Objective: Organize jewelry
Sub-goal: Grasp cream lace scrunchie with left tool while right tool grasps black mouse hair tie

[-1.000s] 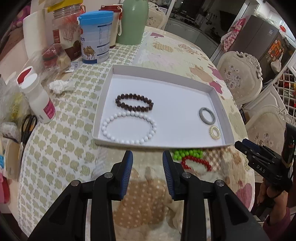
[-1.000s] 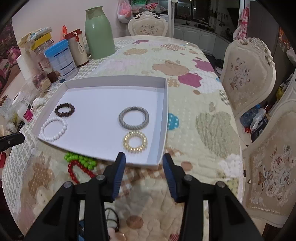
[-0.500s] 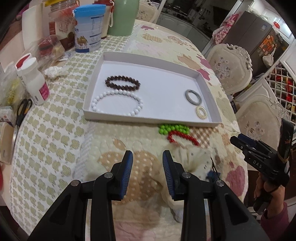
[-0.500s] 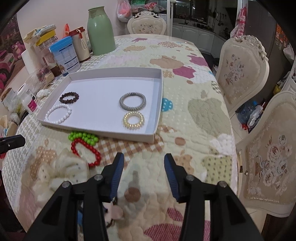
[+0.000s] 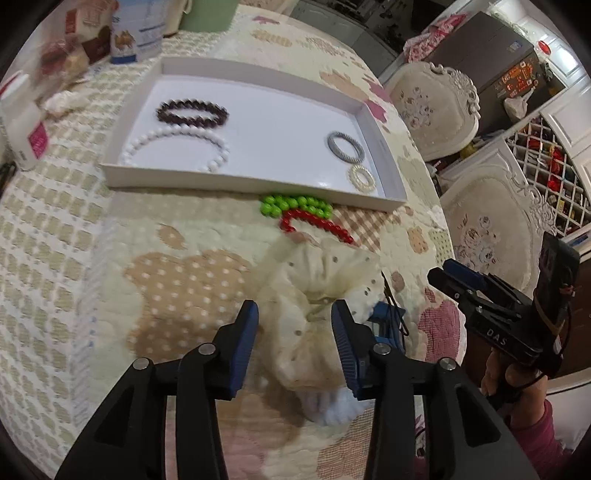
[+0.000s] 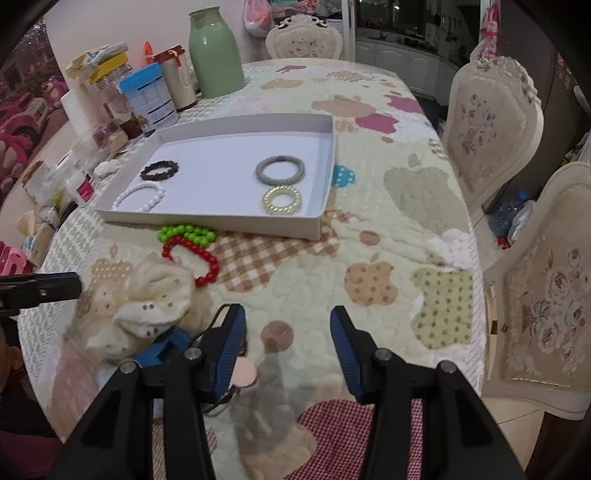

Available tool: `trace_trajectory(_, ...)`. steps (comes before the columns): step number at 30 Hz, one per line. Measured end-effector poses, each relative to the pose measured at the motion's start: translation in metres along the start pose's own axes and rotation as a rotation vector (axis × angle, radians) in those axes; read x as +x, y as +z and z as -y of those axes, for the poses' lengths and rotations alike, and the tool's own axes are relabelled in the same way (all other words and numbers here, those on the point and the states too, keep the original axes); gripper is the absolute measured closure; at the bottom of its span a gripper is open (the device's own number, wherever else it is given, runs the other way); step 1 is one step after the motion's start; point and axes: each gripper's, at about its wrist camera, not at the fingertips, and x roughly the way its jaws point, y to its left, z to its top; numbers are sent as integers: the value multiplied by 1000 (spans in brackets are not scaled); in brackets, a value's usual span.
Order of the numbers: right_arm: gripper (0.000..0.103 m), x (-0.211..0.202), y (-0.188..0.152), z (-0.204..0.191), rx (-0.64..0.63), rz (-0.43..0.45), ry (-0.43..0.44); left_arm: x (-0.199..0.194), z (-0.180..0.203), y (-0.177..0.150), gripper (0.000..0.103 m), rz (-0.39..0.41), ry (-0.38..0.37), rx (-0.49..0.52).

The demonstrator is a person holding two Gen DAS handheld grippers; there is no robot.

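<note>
Near the bench's front edge, the spread left gripper (image 5: 294, 325) straddles the cream scrunchie (image 5: 317, 280); the right gripper (image 6: 287, 332), also spread, stands farther off.

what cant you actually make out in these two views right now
- Blue object, right wrist view: mostly under the cream scrunchie; identity unclear.
- Red bracelet, left wrist view: near side covered by that scrunchie.
- Pink disc, right wrist view: partly behind the right gripper.
- Can label, left wrist view: blurred, cut by top edge.

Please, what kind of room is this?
Probably a home dining room: a table under a patterned quilted cloth, ornate upholstered chairs around it, and kitchen cabinets visible behind.
</note>
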Motion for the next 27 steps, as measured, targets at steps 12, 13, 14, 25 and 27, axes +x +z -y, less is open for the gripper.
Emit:
trace_trajectory(12, 53, 7, -19, -15, -28, -73, 156, 33, 5, 0, 103, -5, 50, -35)
trace_trajectory(13, 53, 8, -19, -18, -43, -75, 163, 32, 2, 1, 103, -1, 58, -32)
trace_trajectory(14, 53, 8, -19, -21, -56, -75, 162, 30, 1, 2, 103, 8, 60, -31)
trace_trajectory(25, 54, 19, -15, -20, 2, -95, 253, 2, -13, 4, 103, 83, 122, -12)
trace_trajectory(27, 60, 24, -12, -22, 23, -105, 285, 0, -16, 5, 103, 82, 128, -16)
